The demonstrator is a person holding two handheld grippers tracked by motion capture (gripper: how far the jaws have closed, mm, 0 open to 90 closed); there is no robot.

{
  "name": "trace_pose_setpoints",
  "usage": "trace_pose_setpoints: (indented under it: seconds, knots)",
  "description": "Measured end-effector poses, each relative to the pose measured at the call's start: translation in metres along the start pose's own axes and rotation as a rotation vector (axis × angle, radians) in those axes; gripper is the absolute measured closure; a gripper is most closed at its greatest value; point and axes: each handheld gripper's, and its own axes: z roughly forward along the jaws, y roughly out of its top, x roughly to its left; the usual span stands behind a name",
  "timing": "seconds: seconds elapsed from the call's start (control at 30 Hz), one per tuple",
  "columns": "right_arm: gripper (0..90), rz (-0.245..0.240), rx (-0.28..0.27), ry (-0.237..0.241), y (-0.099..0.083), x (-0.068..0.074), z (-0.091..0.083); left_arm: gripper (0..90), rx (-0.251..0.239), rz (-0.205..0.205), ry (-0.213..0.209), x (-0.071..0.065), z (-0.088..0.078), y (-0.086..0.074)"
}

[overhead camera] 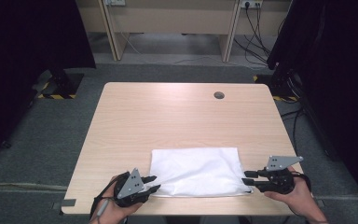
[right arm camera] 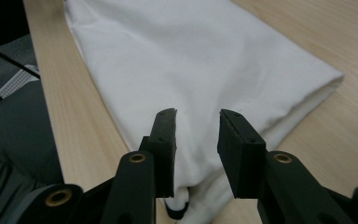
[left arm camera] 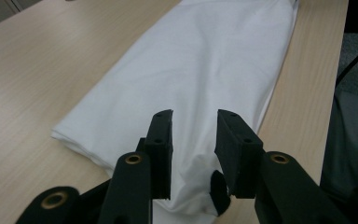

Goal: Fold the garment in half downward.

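Note:
A folded white cloth (overhead camera: 196,170) lies flat on the wooden table (overhead camera: 177,116), close to its front edge. My left gripper (overhead camera: 154,183) is at the cloth's near left corner, held in a hand. In the left gripper view the cloth (left arm camera: 205,60) stretches away, and the left gripper (left arm camera: 194,116) stands open with the corner under the gap between its jaws. My right gripper (overhead camera: 245,178) is at the near right corner. In the right gripper view the right gripper (right arm camera: 198,114) is open too, over the corner of the cloth (right arm camera: 191,56).
A round cable hole (overhead camera: 219,95) sits in the table's far right part. Bare tabletop lies beyond the cloth. Dark curtains (overhead camera: 23,56) flank both sides, and cables (overhead camera: 256,37) hang by a desk at the back.

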Motion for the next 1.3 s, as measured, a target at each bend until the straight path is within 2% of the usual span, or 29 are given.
trace_pose_setpoints:
  seconds: [0.1, 0.2, 0.33, 0.5, 0.57, 0.93, 1.3]
  knots:
    - [69.2, 0.006, 0.018, -0.004, 0.001, -0.002, 0.006, 65.8, -0.005, -0.016, 0.015, 0.007, 0.002, 0.004]
    - [69.3, 0.003, 0.044, 0.009, 0.0, -0.002, 0.015, 65.9, 0.023, -0.025, 0.006, 0.01, 0.013, 0.004]
    - [69.3, -0.002, 0.075, 0.012, -0.003, 0.001, 0.025, 65.9, 0.102, -0.015, -0.028, 0.007, 0.031, -0.001]
    - [69.4, -0.018, 0.117, -0.007, -0.008, 0.002, 0.03, 66.3, 0.17, -0.011, -0.053, 0.003, 0.043, -0.009]
    - [69.4, -0.015, 0.119, -0.005, -0.01, 0.002, 0.031, 66.2, 0.194, -0.015, -0.064, 0.002, 0.046, -0.012]
    - [68.5, 0.004, 0.111, -0.012, -0.011, 0.0, 0.032, 68.1, 0.211, -0.019, -0.065, 0.002, 0.049, -0.011]
    - [68.0, 0.016, 0.11, -0.045, -0.007, -0.005, 0.036, 69.5, 0.214, -0.026, -0.051, 0.014, 0.058, -0.008]
